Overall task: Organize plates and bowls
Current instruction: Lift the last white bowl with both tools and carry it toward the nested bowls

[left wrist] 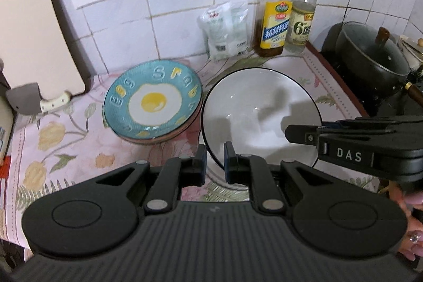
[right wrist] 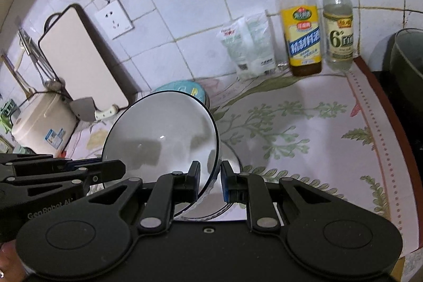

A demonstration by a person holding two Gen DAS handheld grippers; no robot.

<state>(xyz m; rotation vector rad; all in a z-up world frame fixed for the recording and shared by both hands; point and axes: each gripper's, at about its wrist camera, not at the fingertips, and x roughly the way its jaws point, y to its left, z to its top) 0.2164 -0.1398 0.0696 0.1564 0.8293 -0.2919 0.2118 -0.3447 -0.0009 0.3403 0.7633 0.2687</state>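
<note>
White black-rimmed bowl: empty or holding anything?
Empty. The white black-rimmed bowl shows only bare glazed inside, with shadows and highlights; both wrist views agree.

A white ceramic bowl [left wrist: 260, 112] with a black rim; a round teal plate [left wrist: 152, 101] printed with a fried egg; a pink floral tablecloth [left wrist: 68, 149].

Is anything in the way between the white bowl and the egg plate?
Nothing visible. Both grippers hold the white bowl by its rim, right beside the egg plate; no object stands between them.

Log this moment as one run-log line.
left gripper: shut on white bowl rim | right gripper: shut on same rim | egg plate: on counter
</note>
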